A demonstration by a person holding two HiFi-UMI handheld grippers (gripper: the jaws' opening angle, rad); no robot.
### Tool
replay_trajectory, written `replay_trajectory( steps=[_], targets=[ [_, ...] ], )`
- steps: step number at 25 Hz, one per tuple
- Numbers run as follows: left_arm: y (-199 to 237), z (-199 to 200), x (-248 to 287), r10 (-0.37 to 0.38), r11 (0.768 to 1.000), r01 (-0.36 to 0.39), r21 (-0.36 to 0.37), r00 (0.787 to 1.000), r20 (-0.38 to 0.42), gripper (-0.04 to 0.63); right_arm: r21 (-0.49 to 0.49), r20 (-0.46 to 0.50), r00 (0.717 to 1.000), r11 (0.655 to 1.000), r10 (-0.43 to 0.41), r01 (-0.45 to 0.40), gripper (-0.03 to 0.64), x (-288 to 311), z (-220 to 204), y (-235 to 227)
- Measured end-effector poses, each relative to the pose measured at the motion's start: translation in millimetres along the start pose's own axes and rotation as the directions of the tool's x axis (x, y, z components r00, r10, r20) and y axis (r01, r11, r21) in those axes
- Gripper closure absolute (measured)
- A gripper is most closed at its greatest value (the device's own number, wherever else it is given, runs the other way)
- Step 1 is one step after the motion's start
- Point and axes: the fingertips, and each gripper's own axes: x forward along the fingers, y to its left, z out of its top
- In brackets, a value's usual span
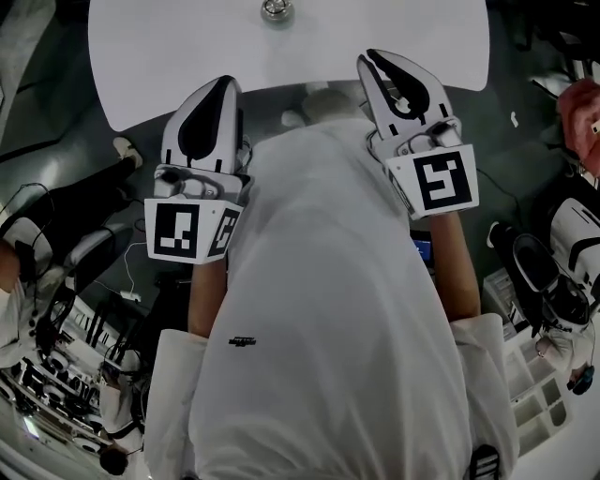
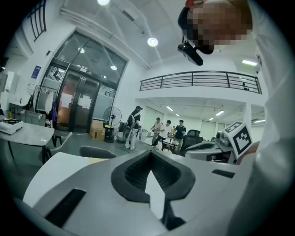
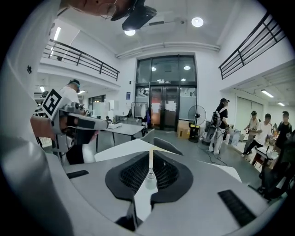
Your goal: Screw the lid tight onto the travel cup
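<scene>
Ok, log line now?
left gripper: shut, empty | right gripper: jaws closing, empty | both at chest | small metal item on table: untouched

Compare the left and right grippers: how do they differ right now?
Left gripper jaws are shut; right gripper jaws show a thin slit and are closing. The right gripper reaches farther over the white table than the left gripper. Both hold nothing.

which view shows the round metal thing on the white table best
The head view: the round metal thing sits unobstructed on the white table. The right gripper view shows only a sliver of it through the right gripper, whose empty jaws are closing. The left gripper view misses it.
</scene>
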Motion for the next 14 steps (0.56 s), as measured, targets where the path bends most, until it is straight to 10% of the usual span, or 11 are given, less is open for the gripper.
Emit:
replay_trajectory(
  steps=[14],
  targets=[
    [4,-8,-8,0.031,0.998,-0.032,-0.056,0.999,-0.034,0.592,0.023,0.003,1.000,1.000,0.016,-0.016,0.617,3,8,9]
  ],
)
